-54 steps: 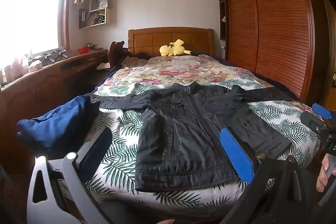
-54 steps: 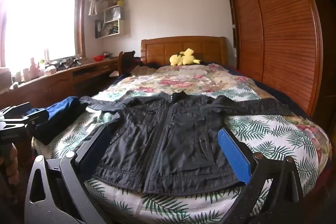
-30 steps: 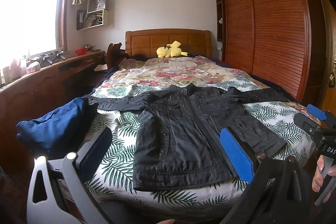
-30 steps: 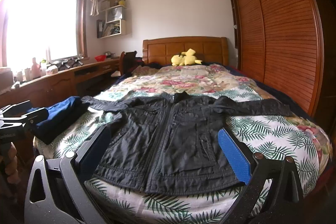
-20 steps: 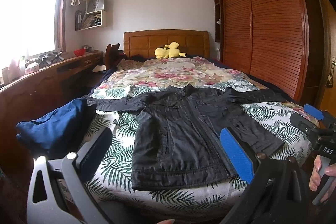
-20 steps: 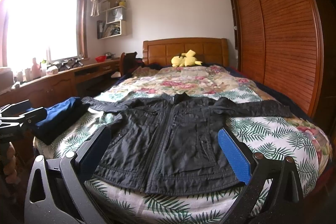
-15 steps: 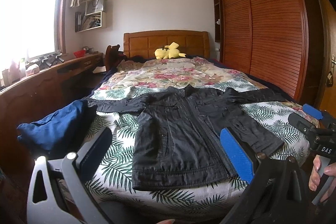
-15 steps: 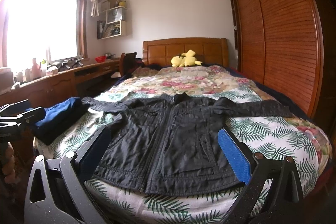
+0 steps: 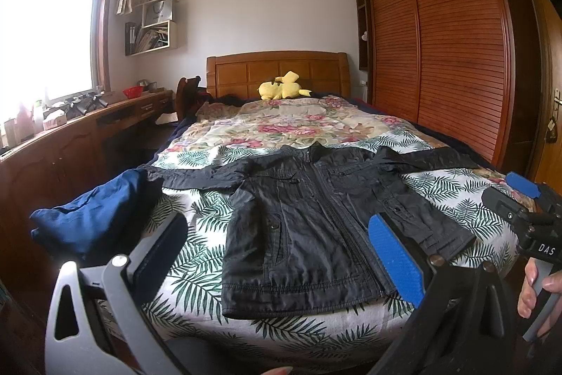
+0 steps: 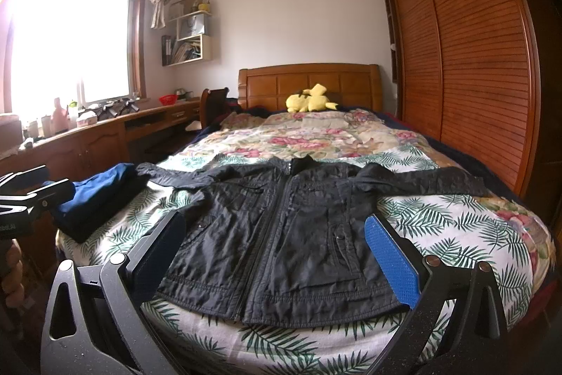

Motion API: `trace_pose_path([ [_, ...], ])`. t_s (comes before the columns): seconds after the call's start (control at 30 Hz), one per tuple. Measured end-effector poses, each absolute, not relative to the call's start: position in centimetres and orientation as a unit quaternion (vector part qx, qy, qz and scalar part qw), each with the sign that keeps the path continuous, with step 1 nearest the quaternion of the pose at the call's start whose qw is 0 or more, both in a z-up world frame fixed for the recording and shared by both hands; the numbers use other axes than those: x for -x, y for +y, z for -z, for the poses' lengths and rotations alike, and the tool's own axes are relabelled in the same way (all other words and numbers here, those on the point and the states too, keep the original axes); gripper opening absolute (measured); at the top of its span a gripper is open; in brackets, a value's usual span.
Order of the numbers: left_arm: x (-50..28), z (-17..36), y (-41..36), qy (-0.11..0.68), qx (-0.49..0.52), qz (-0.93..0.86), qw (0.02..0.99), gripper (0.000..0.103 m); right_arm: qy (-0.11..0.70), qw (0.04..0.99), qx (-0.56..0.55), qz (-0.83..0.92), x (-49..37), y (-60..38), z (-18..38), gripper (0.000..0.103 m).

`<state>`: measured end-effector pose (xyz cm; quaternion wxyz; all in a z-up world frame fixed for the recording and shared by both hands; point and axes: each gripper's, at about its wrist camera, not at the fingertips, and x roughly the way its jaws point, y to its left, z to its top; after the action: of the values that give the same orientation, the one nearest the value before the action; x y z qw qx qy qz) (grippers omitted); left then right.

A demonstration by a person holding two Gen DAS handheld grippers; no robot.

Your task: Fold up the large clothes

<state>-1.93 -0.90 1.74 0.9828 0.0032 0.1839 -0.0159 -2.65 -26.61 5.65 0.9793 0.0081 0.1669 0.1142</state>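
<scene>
Jacket (image 9: 316, 217) unmoved on bed (image 9: 196, 269), fingers (image 9: 393, 255) still apart

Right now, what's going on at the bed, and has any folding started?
A person holds both grippers at the foot of the bed, neither touching cloth. The left gripper and right gripper are both open and empty. The black jacket lies flat, zipped, sleeves spread, so no fold is made yet. A folded blue garment sits at the bed's left edge.
</scene>
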Motion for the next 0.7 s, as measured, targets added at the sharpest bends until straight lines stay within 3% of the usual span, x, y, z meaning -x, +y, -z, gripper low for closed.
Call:
trace_pose_path([
  [0.7,2.10,-1.82,-0.86,0.184,-0.004,0.015,0.983,0.103,0.166,0.979,-0.008,-0.115,2.67,-26.60,-5.49,0.103],
])
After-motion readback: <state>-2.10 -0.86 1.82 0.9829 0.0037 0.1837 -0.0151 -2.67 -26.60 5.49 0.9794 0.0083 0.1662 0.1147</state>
